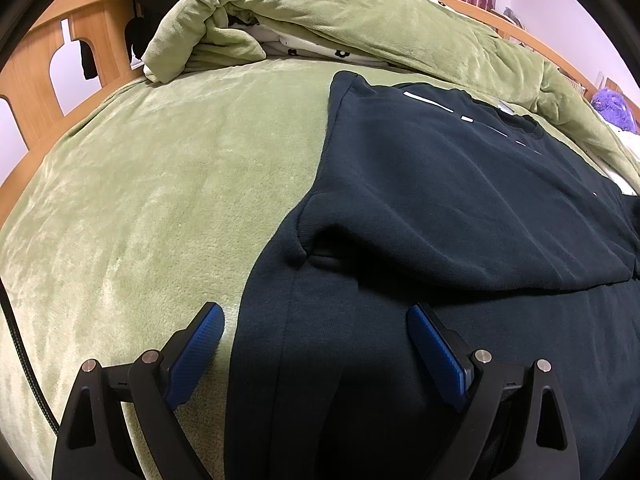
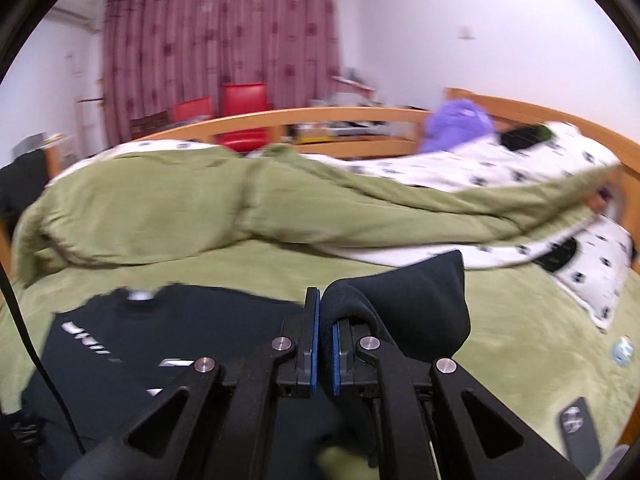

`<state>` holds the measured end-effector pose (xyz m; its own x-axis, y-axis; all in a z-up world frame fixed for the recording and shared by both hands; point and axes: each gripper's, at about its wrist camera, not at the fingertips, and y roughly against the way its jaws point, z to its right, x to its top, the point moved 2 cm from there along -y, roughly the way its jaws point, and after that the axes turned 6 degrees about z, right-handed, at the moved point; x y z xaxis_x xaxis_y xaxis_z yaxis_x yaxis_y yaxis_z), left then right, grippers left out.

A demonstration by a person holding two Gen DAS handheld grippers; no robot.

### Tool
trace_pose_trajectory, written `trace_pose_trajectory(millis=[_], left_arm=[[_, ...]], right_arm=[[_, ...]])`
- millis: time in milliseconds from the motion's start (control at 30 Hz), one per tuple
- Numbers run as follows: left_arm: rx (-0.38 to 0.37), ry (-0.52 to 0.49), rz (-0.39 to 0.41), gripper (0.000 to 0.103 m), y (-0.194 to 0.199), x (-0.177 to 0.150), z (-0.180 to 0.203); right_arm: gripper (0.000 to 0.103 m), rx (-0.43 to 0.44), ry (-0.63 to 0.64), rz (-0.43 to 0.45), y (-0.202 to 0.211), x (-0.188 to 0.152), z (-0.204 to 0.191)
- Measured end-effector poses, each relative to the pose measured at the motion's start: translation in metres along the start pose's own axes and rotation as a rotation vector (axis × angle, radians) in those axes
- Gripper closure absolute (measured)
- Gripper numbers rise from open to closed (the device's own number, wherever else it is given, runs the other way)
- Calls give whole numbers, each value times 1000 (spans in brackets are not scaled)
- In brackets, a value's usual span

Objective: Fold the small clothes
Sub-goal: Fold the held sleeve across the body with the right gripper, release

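Note:
A dark navy sweatshirt [image 1: 440, 200] with white lettering lies on a green plush bedspread [image 1: 160, 200], one sleeve folded across its body. My left gripper [image 1: 316, 316] hovers open just above the garment's lower left edge, blue pads wide apart with nothing pressed between them. In the right wrist view the same sweatshirt [image 2: 140, 340] lies flat at lower left. My right gripper [image 2: 325, 312] is shut on a fold of the dark fabric [image 2: 408, 300], which is lifted off the bed and drapes over the right finger. The picture is blurred by motion.
A bunched green duvet [image 1: 320, 12] with a white patterned lining [image 2: 500, 168] lies across the far side of the bed. A wooden bed frame [image 1: 48, 80] rims it. A purple plush item [image 2: 456, 124], red chairs [image 2: 244, 104] and curtains stand beyond.

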<state>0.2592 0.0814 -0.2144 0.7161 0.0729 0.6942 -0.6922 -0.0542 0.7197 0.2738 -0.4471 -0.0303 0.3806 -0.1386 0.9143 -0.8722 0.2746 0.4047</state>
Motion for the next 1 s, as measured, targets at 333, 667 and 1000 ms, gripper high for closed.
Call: trace_pose_trajectory(millis=[333,667,1000], left_arm=[[-5,7,-1,9,0,0,0],[-11,14,-1,9,0,0,0],[-104,109,38,10,35,14,-12]], right_arm=[[98,290,116,-109,-13,-36,-196],[80,390,287,-427,-50,-146,-273],[51,326,168,-304,12,-122,-156]])
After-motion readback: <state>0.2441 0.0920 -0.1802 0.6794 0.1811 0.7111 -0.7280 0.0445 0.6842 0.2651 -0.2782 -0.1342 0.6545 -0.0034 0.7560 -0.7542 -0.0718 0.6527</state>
